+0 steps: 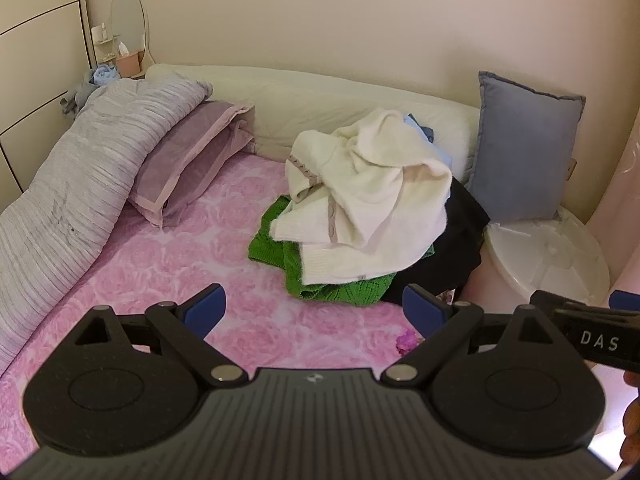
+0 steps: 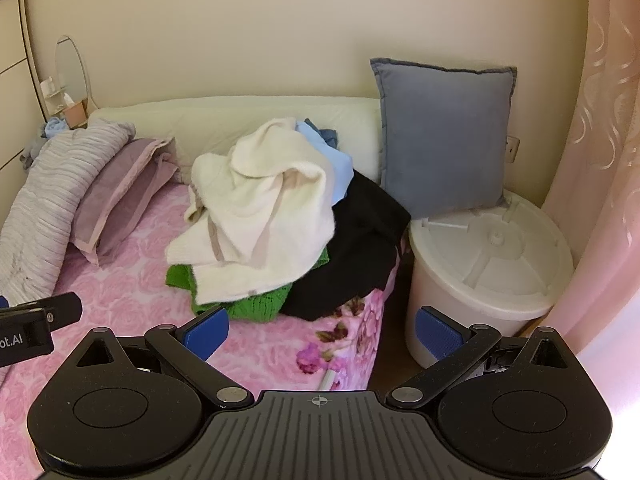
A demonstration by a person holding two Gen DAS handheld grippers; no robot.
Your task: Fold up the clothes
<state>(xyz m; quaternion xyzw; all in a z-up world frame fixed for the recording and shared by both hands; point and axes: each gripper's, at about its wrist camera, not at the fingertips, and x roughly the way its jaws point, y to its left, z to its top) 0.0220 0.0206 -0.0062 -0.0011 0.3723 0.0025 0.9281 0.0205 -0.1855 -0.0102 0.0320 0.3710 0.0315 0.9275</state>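
Left wrist view: left gripper (image 1: 314, 312) wide open, empty, hovering over pink bedspread (image 1: 160, 272). Right gripper (image 2: 322, 332) likewise spread, holding nothing, near the bed's edge. Ahead, unfolded pile: cream sweater (image 1: 360, 200) on top, green knit (image 1: 332, 284) beneath, black garment (image 2: 356, 248) beside white bin (image 2: 492, 264). Step looks like reaching in; next move probably pinching the cream sweater and dragging it onto bare bedspread.

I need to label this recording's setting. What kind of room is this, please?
Most likely a home bedroom. A bed with a pink rose-print cover holds pillows and a rolled grey quilt; an oval mirror stands in the corner, and unfolded clothes lie piled on the bed.
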